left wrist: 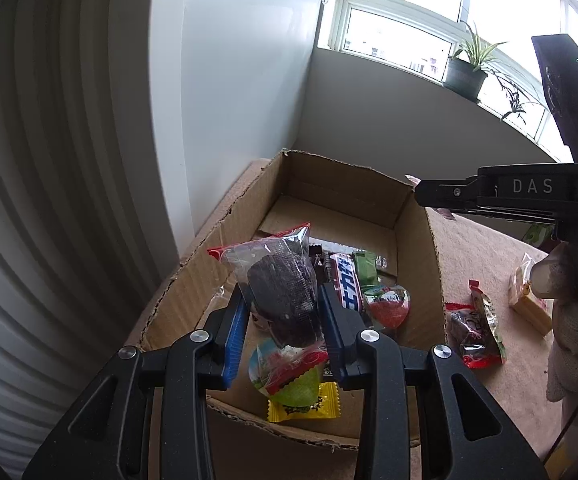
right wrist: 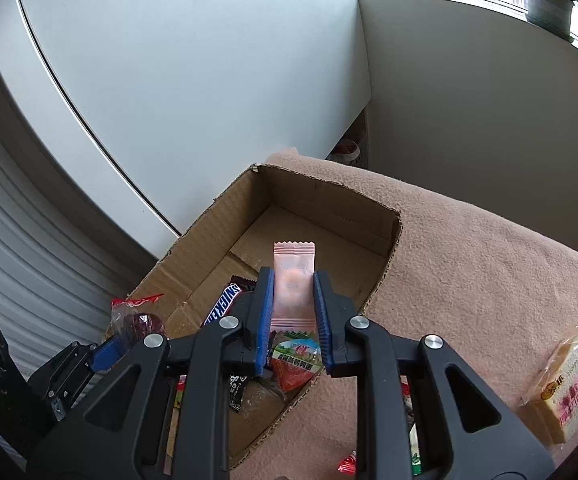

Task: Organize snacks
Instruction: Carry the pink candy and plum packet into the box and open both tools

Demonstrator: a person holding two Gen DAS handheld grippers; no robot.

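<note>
Carrying: two snacks at once, both over the open brown cardboard box [left wrist: 421, 236], so I judge this to be the drop-in step.
Left tongs [left wrist: 283, 320]: clamped on a clear plastic packet with red ends and a dark cake inside [left wrist: 277, 292], held over the near half of the box.
Box contents: a red-and-white wrapped bar [left wrist: 347, 282], a green wrapper [left wrist: 365, 270], a round red-and-green jelly cup [left wrist: 389, 304] and a yellow sweet [left wrist: 303, 408] lie at the near end; the far end is bare cardboard.
Right tongs [right wrist: 292, 312]: clamped on a small pale pink sachet with crimped ends [right wrist: 293, 280], upright, over the middle of the box.
Desk: the pink fleece cover [right wrist: 469, 280] carries a yellow cake slice in clear wrap [right wrist: 565, 392] and a red-ended packet of dark fruit [left wrist: 475, 336], both outside the box.
Next move, my guess: part each pair of tongs so both packets fall inside, aiming at the bare far floor, then go for those on the desk.
</note>
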